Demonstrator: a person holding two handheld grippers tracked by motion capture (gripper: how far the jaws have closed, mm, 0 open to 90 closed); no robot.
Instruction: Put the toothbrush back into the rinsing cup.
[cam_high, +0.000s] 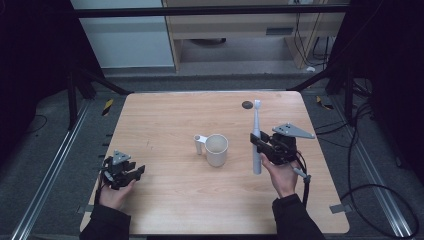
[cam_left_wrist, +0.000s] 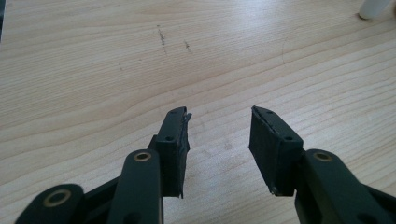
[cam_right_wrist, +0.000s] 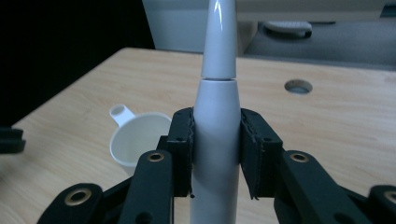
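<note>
Toothbrush held upright beside the cup

Toothbrush (cam_high: 256, 145) sits clamped between the jaws of the right gripper (cam_high: 270, 147) above the table (cam_high: 165, 200), long axis near vertical, head pointing to 12 o'clock. At its 9 o'clock stands a white cup (cam_high: 216, 149), empty as far as visible, handle toward 10 o'clock. Far left, the left gripper (cam_left_wrist: 219, 140) hangs agape, holding nothing. A round hole (cam_high: 247, 104) lies at 12 o'clock.

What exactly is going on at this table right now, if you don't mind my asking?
A person holds a gripper in each hand over a wooden table. The right gripper is shut on a white electric toothbrush, clamping its handle and holding it up off the table, brush end pointing away. A white cup with a side handle stands near the middle of the table, to the left of the toothbrush. The left gripper is open and holds nothing, low over bare wood.
</note>
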